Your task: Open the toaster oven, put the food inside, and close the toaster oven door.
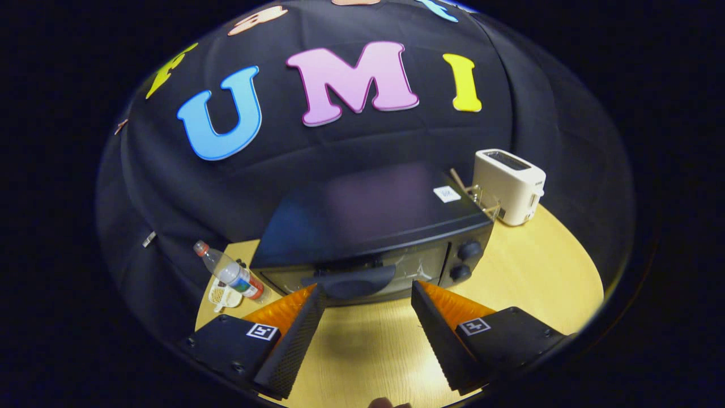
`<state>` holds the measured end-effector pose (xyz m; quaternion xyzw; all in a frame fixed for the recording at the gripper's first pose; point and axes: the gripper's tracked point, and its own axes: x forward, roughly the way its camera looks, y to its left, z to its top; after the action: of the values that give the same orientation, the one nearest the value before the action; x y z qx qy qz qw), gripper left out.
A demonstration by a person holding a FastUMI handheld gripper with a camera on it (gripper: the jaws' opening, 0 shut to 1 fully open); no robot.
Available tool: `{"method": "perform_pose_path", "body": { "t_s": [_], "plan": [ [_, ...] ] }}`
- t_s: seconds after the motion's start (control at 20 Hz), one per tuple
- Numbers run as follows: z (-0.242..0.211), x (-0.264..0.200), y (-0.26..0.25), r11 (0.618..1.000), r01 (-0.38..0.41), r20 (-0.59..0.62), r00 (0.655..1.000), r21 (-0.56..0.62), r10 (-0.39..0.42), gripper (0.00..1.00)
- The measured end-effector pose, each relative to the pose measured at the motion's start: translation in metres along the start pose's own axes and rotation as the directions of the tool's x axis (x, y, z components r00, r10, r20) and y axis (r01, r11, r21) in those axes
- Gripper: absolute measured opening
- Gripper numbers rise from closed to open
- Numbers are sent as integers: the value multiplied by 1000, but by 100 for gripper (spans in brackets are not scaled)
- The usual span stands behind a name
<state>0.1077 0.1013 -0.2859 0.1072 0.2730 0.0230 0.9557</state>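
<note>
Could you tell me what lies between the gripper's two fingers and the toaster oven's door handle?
Nothing: in the gripper view the open gripper sits just short of the handle on the closed toaster oven, with bare table between the fingers.

You've got a light wood table (527, 266) carrying everything here. The black toaster oven (368, 232) sits near the back, door shut. A white toaster (510, 186) stands off by its knob side, with a clear holder (482, 199) squeezed between them. On the opposite side a bottle (229, 272) leans over a small white basket (222, 296).
</note>
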Motion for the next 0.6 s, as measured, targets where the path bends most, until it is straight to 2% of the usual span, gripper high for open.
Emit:
{"method": "perform_pose_path", "body": {
  "t_s": [0.2,0.35,0.45,0.6],
  "plan": [
    [37,-38,-5,1000,-21,112,993,-19,23,99],
    [69,-78,-7,999,-40,220,974,-33,46,99],
    [94,-108,-9,998,-48,300,952,-49,60,98],
    [127,-149,-3,994,-79,433,895,-81,106,98]
  ]
}}
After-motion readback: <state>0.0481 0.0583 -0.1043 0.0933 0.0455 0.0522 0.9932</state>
